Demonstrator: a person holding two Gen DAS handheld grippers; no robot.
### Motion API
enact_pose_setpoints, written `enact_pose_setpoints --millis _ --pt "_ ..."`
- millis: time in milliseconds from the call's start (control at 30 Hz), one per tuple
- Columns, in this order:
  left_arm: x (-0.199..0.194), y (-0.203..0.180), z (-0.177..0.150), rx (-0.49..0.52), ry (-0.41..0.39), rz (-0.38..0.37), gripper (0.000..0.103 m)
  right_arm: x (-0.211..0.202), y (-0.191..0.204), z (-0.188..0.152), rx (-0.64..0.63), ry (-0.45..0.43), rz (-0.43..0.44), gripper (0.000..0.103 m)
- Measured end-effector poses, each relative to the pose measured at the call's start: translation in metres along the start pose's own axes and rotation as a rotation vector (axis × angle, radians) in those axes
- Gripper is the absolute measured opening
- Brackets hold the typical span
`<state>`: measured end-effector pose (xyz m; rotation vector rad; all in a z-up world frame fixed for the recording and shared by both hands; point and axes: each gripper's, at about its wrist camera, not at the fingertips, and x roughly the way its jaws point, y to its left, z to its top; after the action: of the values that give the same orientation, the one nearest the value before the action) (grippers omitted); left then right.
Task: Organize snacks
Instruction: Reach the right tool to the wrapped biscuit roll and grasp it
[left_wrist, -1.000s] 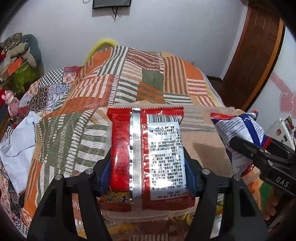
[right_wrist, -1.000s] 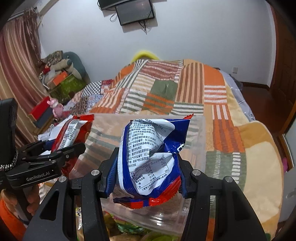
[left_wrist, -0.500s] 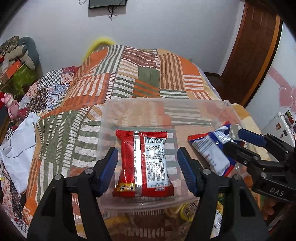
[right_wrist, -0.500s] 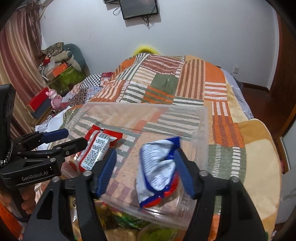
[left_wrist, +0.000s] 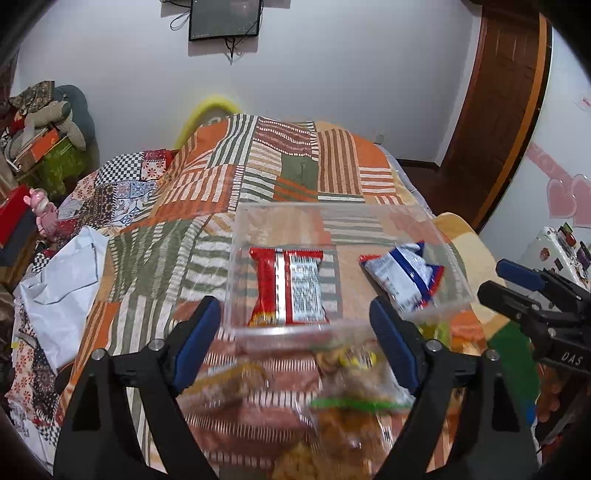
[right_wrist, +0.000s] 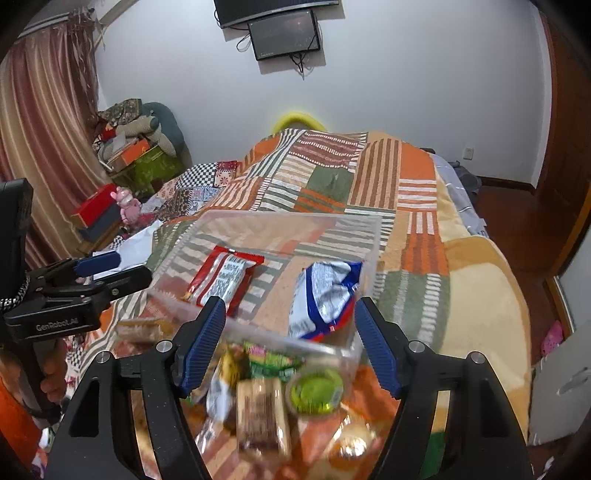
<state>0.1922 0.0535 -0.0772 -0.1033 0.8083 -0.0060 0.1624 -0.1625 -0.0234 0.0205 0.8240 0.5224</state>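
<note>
1. The clear plastic bin (left_wrist: 448, 254) sits on the patchwork bedspread (left_wrist: 229, 184), at about 12 o'clock from both grippers, so either one can reach over its near wall.
2. The red packet (left_wrist: 288, 288) lies flat on the bin floor toward 9 o'clock, printed back up. The blue-and-white packet (left_wrist: 404, 277) lies crumpled toward 3 o'clock. They rest well apart, each on the side of the gripper facing it, which looks like a deliberate split of the space.
3. The left gripper (left_wrist: 295, 343) hangs at the bin's near wall with jaws spread wide and nothing between them.
4. The right gripper (right_wrist: 288, 343) is likewise wide open and empty, just short of the blue-and-white packet.
5. Loose snacks (right_wrist: 262, 417), blurred, lie on the bedspread at 6 o'clock, under both grippers. These are probably what is left to sort, and open jaws suit reaching down for one.
</note>
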Motion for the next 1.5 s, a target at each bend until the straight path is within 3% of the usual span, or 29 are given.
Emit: enact_pose_setpoints --millis 433,600,767,1133,1467,1500 --pt "-0.038 -0.022 -0.082 0.0 0.106 0.018 0.088 -0.035 -0.017 -0.056 0.054 0.037 -0.002 0.075" --pt "-0.042 -0.032 -0.109 0.006 0.145 0.008 0.088 -0.039 -0.011 -0.076 0.052 0.07 0.033 0.075" --pt "-0.054 -0.026 -0.121 -0.015 0.119 0.017 0.088 -0.04 0.009 -0.089 0.03 0.087 0.114 0.075" --pt "-0.072 0.015 -0.142 -0.074 0.132 -0.007 0.088 0.011 0.08 -0.105 -0.123 0.202 0.242 0.075" --pt "-0.062 0.024 -0.16 -0.066 0.174 -0.008 0.088 0.043 0.1 -0.114 -0.172 0.288 0.263 0.075" --pt "-0.061 0.024 -0.16 -0.066 0.175 -0.014 0.088 0.044 0.098 -0.115 -0.167 0.29 0.283 0.071"
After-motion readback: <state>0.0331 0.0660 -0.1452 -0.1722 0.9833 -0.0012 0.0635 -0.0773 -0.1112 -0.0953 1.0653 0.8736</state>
